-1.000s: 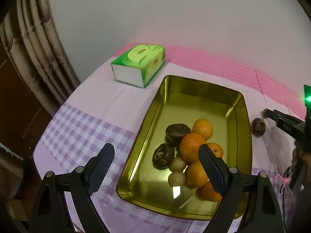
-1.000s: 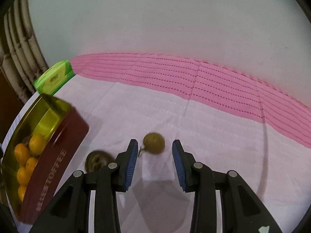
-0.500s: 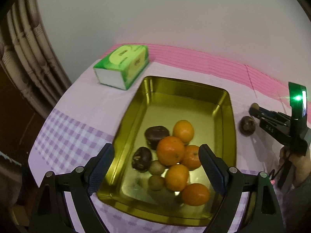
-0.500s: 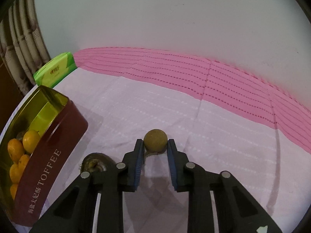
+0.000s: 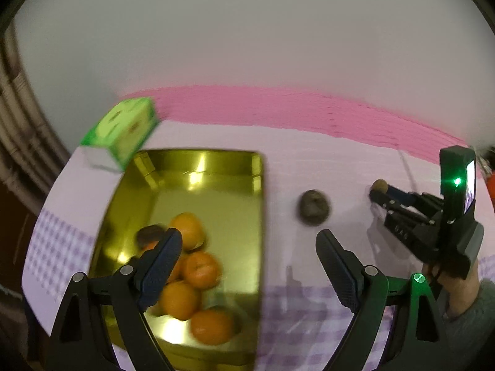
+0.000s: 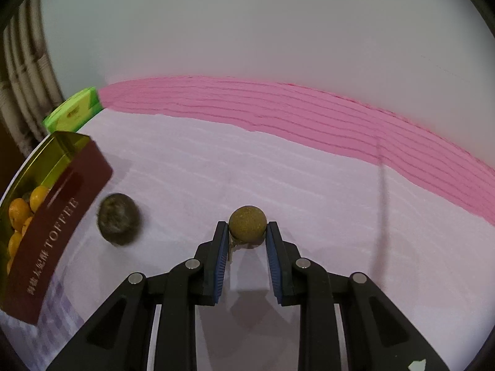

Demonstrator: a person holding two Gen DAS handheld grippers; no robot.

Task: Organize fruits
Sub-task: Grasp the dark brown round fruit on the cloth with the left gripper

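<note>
**Small fruit pinched at the fingertips; dark fruit loose beside the tin**

Your right gripper (image 6: 247, 232) has its two blue pads closed against a small brown round fruit (image 6: 247, 223), gripping it at the very tips, with most of the fruit sticking out past the pads. That is a thin hold: if you swing fast or tip the fingers down on the way to the tin, the fruit could well roll out forward. It looks hard and smooth-skinned, so squeezing harder may only push it out.

Your left gripper (image 5: 247, 249) hangs wide and holds nothing, above the tin's right edge and the cloth beside it.

The gold tin (image 5: 213, 157) sits to the left on the tablecloth (image 6: 278, 170), holding several oranges (image 5: 201, 269) and at least one dark fruit; blur hides the rest. A dark wrinkled fruit (image 6: 118, 219) lies on the cloth just beside the tin's red wall, apart from it. Carry the small fruit low across there and you may knock it rolling. A green tissue box (image 5: 122, 130) stands behind the tin.
</note>
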